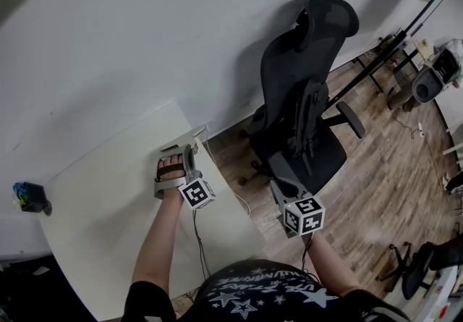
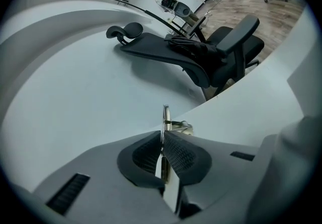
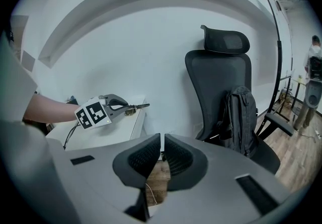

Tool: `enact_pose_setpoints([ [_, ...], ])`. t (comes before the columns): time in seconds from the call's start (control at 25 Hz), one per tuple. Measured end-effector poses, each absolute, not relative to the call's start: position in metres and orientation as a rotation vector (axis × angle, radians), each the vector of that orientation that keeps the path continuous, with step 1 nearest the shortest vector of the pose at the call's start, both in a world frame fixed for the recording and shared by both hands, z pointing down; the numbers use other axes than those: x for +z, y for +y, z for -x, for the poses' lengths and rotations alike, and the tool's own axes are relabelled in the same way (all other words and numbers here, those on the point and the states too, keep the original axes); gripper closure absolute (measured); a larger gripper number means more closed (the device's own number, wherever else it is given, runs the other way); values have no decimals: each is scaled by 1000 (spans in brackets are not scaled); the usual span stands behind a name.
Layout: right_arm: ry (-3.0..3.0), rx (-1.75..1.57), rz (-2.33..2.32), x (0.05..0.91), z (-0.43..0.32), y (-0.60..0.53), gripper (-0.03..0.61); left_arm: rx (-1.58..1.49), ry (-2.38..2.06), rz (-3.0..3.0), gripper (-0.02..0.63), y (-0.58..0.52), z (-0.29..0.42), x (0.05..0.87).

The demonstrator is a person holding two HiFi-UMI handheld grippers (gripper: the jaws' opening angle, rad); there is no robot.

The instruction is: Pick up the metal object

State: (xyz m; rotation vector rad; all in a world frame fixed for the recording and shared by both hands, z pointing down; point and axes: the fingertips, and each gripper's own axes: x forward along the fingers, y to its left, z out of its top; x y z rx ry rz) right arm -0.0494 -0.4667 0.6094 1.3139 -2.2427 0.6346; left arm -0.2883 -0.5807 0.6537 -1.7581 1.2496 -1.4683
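The metal object is a thin shiny plate seen edge-on, with a small brass-coloured part beside it. My left gripper is shut on it, and the plate sticks out past the pads. In the right gripper view the left gripper holds the metal object just above the far corner of the white table. In the head view my left gripper is at that table corner, held by a bare hand. My right gripper hangs off the table over the wooden floor, shut with nothing between its pads.
A black office chair stands right of the table with a dark backpack on its seat. A blue-green object sits at the table's left edge. A cable trails from the left gripper. More chairs and equipment stand far right.
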Motion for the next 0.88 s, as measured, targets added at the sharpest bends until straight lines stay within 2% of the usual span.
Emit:
enact_pose_setpoints([
  [0.88, -2341, 587, -1285, 582, 21, -424, 523, -1090, 1685, 2050, 588, -497, 277, 550],
])
